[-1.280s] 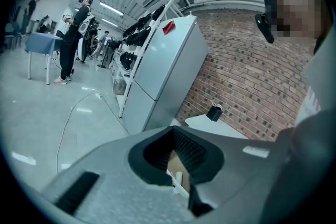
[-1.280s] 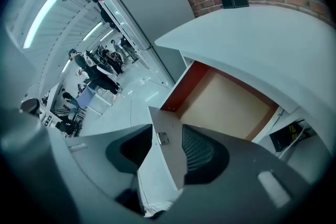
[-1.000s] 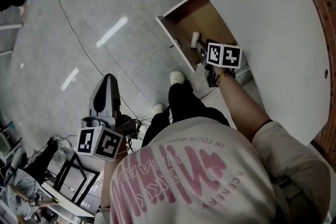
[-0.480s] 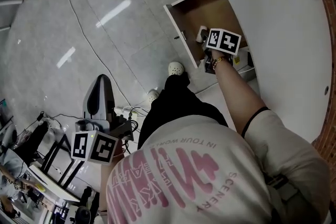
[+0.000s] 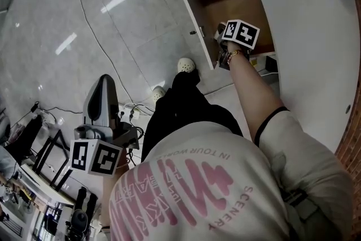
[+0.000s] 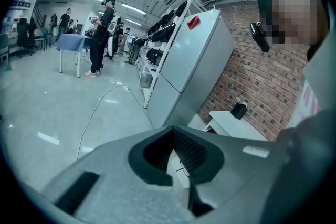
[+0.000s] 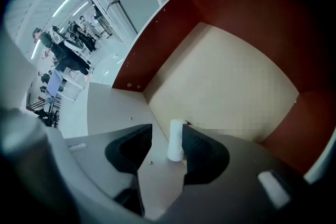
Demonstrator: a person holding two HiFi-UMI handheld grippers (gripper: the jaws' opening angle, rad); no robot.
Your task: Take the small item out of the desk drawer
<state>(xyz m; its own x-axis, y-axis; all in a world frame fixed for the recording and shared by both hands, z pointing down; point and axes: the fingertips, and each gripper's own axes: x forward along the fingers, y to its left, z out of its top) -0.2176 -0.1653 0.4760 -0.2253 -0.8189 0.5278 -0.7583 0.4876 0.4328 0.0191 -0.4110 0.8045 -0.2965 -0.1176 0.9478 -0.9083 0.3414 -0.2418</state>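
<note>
Reaches the right gripper [image 5: 219,35] down into the open drawer [image 5: 198,25] at the upper right of the head view, just beside the white desk top [image 5: 304,36]. Holds the jaws well apart there, released, gripping nothing.

Finds the small item [image 7: 176,147] low in the centre of the right gripper view: a short white cylinder, upright on the pale drawer bottom close to the front corner, where the reddish-brown side wall meets the grey front panel. Places it already between the two dark ribbed fingers [image 7: 206,153], though not centred: right up against the finger toward the right of the frame, with a clear gap to the finger toward the left. Cannot tell whether that nearer pad actually touches it.

Carries the left gripper [image 5: 105,84] at the lower left of the head view, over the grey floor [image 5: 67,20] and well apart from the drawer. Shows its fingertips brought together in the left gripper view, clenched on nothing, with only background visible in the slit behind the tips.
</note>
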